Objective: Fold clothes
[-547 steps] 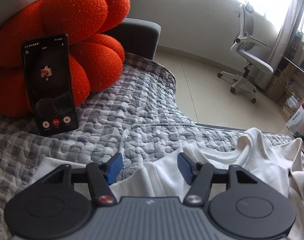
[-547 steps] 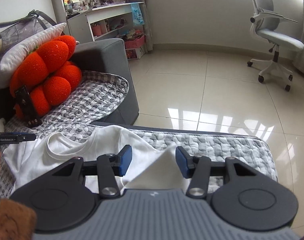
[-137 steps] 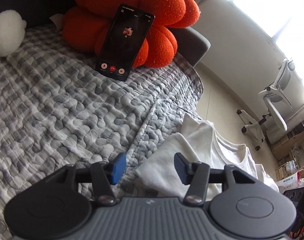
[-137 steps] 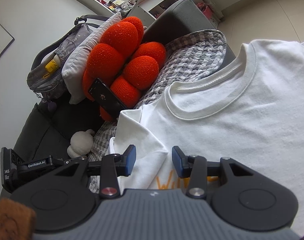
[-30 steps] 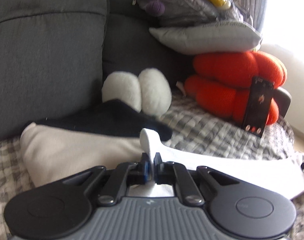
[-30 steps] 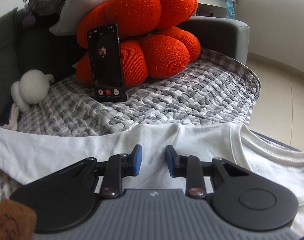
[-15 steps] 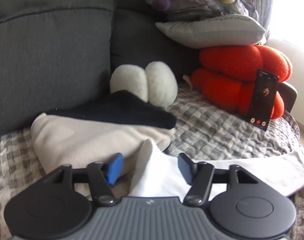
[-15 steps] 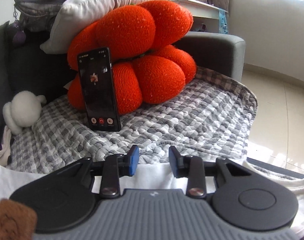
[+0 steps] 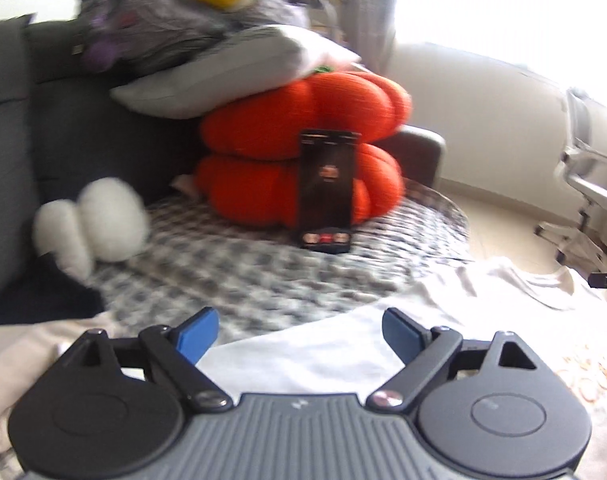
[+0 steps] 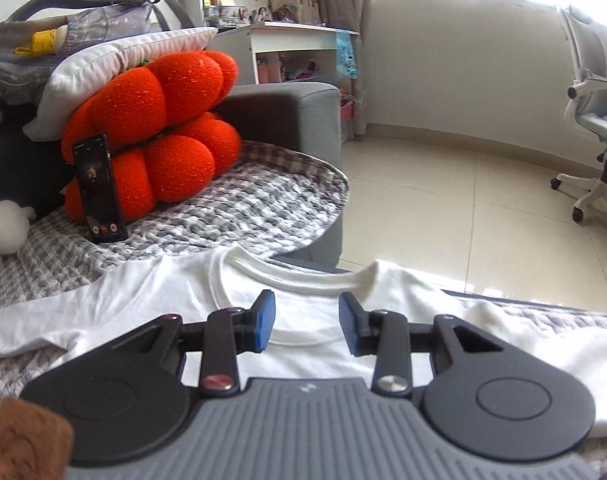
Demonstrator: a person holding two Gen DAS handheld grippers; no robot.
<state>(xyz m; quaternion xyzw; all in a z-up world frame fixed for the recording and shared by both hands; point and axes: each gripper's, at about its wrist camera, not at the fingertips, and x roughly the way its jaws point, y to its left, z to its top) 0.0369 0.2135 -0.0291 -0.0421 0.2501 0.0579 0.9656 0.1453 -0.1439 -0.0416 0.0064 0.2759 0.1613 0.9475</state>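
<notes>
The left claw (image 9: 299, 330) is spreading wide, pinching nothing, over the white shirt (image 9: 303, 354). The right claw (image 10: 306, 322) is spread above the shirt's collar (image 10: 299, 276).

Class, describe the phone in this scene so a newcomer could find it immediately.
Start at the grey sofa with its checked quilt. On the quilt sits a bright orange pumpkin-shaped cushion. The phone stands upright against it: the only thin black slab there, its screen lit with round call buttons.

matt white cotton t-shirt (image 10: 311, 296), quilted checked blanket (image 10: 239, 208), glossy floor tiles (image 10: 463, 208)
</notes>
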